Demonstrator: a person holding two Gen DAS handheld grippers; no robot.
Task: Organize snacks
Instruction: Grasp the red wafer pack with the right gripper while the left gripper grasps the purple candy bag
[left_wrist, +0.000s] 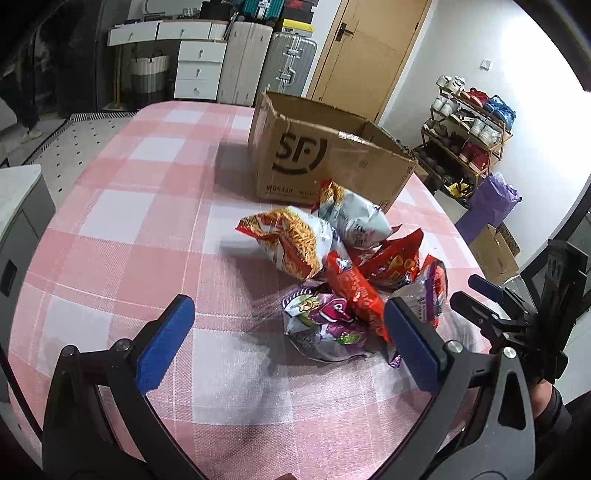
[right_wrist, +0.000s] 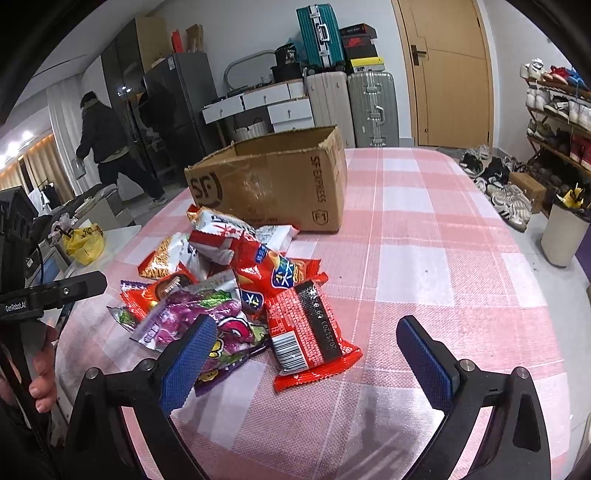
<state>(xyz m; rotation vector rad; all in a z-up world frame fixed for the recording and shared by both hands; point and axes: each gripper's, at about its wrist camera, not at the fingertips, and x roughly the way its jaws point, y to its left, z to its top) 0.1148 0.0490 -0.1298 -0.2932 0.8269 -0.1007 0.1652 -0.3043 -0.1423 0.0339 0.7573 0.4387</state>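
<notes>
**Snack pile in front of open SF box, both tongs open and empty**

One cardboard SF box (right_wrist: 269, 184) stands on the worktop (right_wrist: 424, 236), pink-and-white check cloth, toward the far edge. Top flaps open; inside not visible from either wrist view, contents cannot tell.

Snack pile (right_wrist: 236, 288) lies on the cloth just in front of the box, the nearest packets almost touching its front wall. About seven packets, overlapping, exact count unclear:
- one orange noodle-stick bag (left_wrist: 291, 243), long axis running roughly left-right in the left wrist view
- one white-and-red bag (right_wrist: 221, 236) closest to the box
- one red chip bag (right_wrist: 269, 273) mid-pile
- one purple-and-silver bag (right_wrist: 192, 317) at the near side of the pile
- one red flat packet (right_wrist: 310, 332), barcode side up, long axis pointing from the near edge toward the box, lying half off the pile on the cloth
- one orange-red packet (left_wrist: 354, 291) lying across the purple bag in the left wrist view

Left tongs (left_wrist: 291, 343): spread wide, holding nothing, right pad just beside the near edge of the pile.
Right tongs (right_wrist: 306, 358): spread wide, holding nothing; the red flat packet lies between the two pads, below them, contact not clear.

Each tool shows at the side of the other's view.
</notes>
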